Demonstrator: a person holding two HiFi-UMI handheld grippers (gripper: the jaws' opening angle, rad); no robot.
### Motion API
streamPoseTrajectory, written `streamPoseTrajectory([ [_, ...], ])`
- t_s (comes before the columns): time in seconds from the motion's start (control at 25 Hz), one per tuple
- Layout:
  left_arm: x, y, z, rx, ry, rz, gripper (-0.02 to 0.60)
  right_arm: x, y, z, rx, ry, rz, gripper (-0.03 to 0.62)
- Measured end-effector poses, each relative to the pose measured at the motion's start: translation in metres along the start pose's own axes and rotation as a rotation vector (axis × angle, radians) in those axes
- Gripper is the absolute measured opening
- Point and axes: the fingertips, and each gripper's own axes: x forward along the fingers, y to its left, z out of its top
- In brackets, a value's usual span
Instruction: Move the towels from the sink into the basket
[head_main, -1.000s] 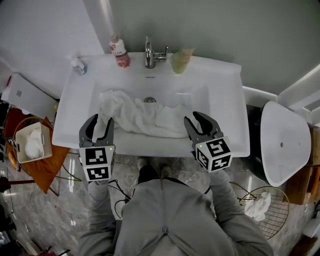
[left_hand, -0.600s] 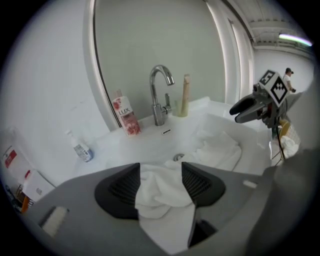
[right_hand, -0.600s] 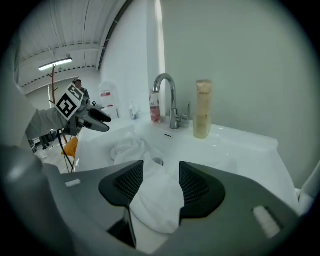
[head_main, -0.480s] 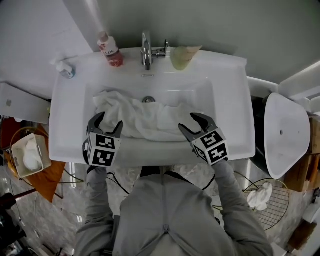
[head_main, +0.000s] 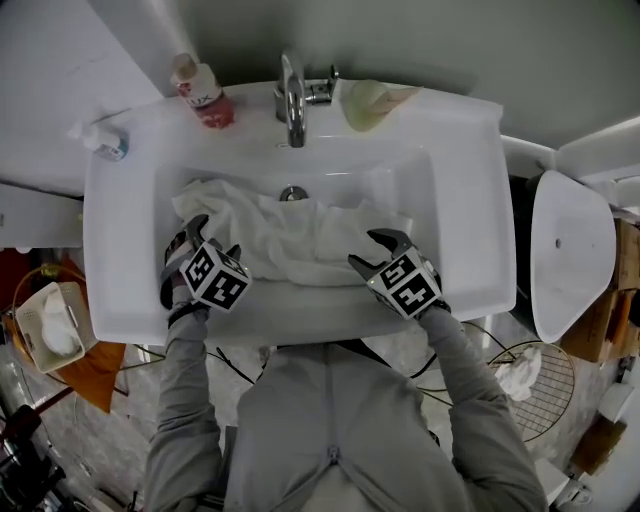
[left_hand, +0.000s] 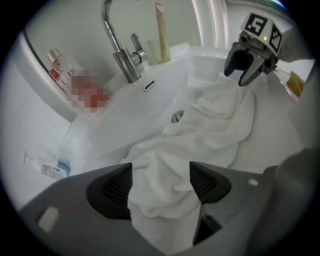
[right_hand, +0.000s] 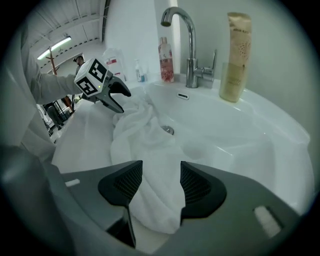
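A crumpled white towel (head_main: 300, 240) lies across the basin of the white sink (head_main: 470, 200). My left gripper (head_main: 208, 240) is down at the towel's left end, and its jaws have just been opening. They stand open with a fold of towel (left_hand: 165, 175) between the pads. At the towel's right end, my right gripper (head_main: 368, 250) has its jaws open after widening in the last second. Towel (right_hand: 150, 165) lies between its pads too. Each gripper shows in the other's view: the right gripper (left_hand: 245, 70) and the left gripper (right_hand: 117, 97).
A chrome tap (head_main: 290, 95) stands at the back of the sink, with a red bottle (head_main: 205, 95), a green tube (head_main: 370, 100) and a small bottle (head_main: 105, 145) beside it. A wire basket (head_main: 535, 350) with white cloth sits on the floor at right. A white basket (head_main: 28, 345) sits at left.
Both grippers have come down from the sink's front edge into the basin onto the towel. The left gripper has rolled and opened wider. The right gripper's jaws have opened too.
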Motion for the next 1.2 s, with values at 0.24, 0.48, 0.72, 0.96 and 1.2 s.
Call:
streamPoseTrajectory([
  [0.24, 0.037, -0.008, -0.011, 0.062, 0.067, -0.078, 0.397, 0.024, 0.001, -0.02, 0.017, 0.108, 0.049, 0.237],
  [0.48, 0.061, -0.015, -0.018, 0.087, 0.11, -0.141, 0.405, 0.045, 0.0, -0.045, 0.015, 0.226, 0.096, 0.244],
  [0.72, 0.078, -0.018, -0.023, 0.075, 0.139, -0.2, 0.41, 0.068, 0.004, -0.059, -0.033, 0.336, 0.147, 0.247],
  [0.96, 0.083, -0.021, -0.021, 0.07, 0.144, -0.258, 0.41, 0.077, 0.001, -0.061, -0.056, 0.396, 0.172, 0.25],
  [1.2, 0.084, -0.023, -0.021, 0.058, 0.144, -0.304, 0.41, 0.079, 0.001, -0.061, -0.058, 0.403, 0.167, 0.252],
])
